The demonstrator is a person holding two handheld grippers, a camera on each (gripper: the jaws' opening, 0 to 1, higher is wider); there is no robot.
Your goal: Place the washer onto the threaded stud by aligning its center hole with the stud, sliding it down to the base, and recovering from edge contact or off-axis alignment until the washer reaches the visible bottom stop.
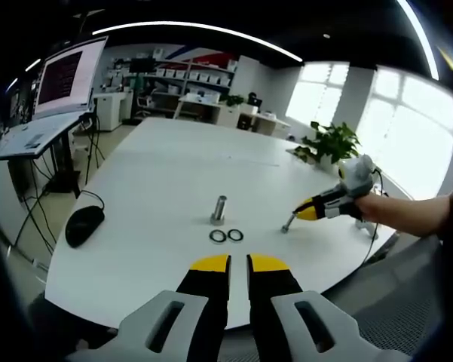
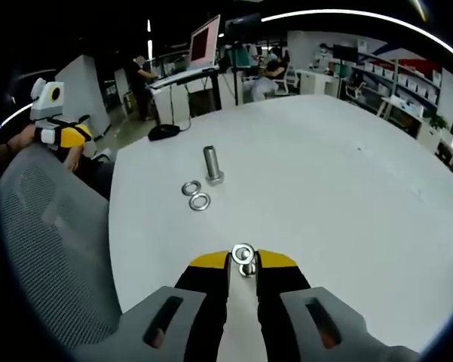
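Note:
An upright threaded stud stands on its hex base on the white table. Two washers lie flat side by side just in front of it. My right gripper is shut on a small metal bolt, whose lower end touches the table to the right of the stud. My left gripper hovers off the near table edge. Its jaws stand almost together with nothing between them.
A black mouse lies near the table's left edge. A potted plant stands at the far right side. A grey mesh chair sits beside the table. A desk with a monitor stands beyond.

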